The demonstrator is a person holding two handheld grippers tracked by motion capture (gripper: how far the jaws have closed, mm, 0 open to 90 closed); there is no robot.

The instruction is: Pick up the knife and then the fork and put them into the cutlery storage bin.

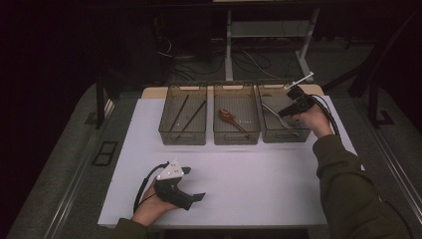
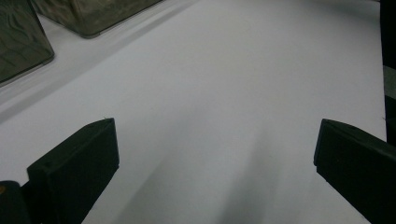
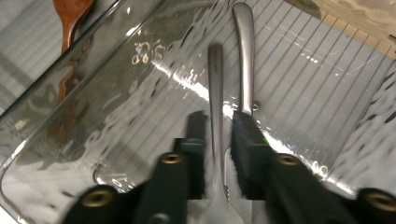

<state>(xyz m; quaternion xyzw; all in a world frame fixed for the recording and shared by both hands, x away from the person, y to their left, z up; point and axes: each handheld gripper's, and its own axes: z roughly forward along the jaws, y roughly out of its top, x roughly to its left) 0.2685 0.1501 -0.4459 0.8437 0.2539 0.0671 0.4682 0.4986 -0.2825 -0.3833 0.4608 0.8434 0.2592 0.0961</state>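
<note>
Three clear bins stand in a row at the back of the white table [image 1: 249,184]. Over the right bin [image 1: 284,137], the right gripper [image 1: 282,112] points down into it. In the right gripper view its jaws [image 3: 218,119] stand slightly apart on either side of a metal fork's handle [image 3: 215,70], with a thin gap on one side. Beside the fork lies a second metal utensil [image 3: 243,46]. The left gripper [image 1: 195,184] rests near the table's front left, its jaws [image 2: 215,140] wide open with nothing between them.
The left bin [image 1: 182,138] holds dark chopsticks [image 1: 186,114]. The middle bin [image 1: 237,138] holds a wooden spoon [image 1: 230,117], also seen through the bin wall [image 3: 70,14]. Table legs and cables lie on the dark floor behind.
</note>
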